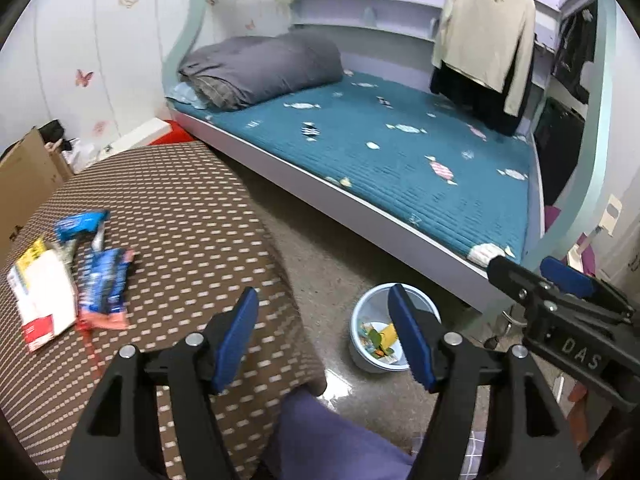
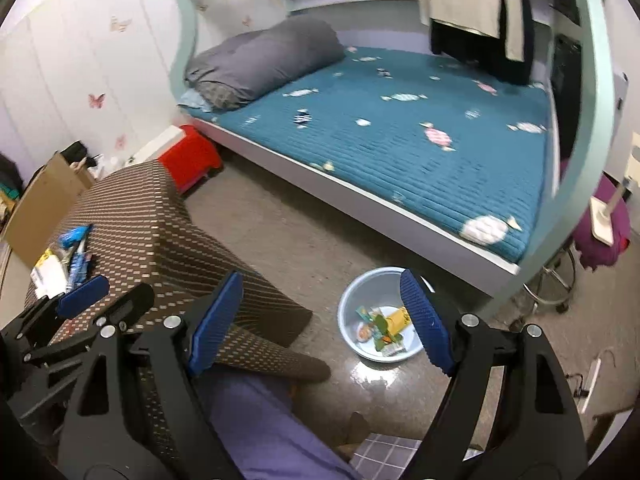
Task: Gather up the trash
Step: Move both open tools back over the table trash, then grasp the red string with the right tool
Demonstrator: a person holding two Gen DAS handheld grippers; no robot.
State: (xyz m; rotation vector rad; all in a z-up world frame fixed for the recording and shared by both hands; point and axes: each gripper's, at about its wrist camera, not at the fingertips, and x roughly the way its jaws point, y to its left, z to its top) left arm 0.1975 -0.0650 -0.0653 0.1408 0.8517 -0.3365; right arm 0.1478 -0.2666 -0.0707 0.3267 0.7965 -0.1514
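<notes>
Several wrappers lie on the brown dotted tablecloth (image 1: 180, 200): a blue packet (image 1: 82, 224), a blue and pink wrapper (image 1: 106, 280) and a white and red carton (image 1: 44, 296). The same pile (image 2: 68, 260) shows small in the right wrist view. A pale blue basin (image 1: 366, 312) stands on the floor with several wrappers in it, also seen as the basin (image 2: 352, 292). My left gripper (image 1: 323, 290) hangs open and empty over the table's corner. My right gripper (image 2: 322, 276) is open and empty above the floor near the basin. Each gripper shows in the other's view: right gripper (image 1: 536, 270), left gripper (image 2: 108, 296).
A bed with a teal mattress (image 1: 380, 152) and a grey quilt (image 1: 260, 68) fills the far side. A red stool (image 2: 192, 156) and a cardboard box (image 2: 44, 204) stand beyond the table. A purple stool (image 2: 604, 232) is at right. A person's purple trouser leg (image 2: 256, 428) is below.
</notes>
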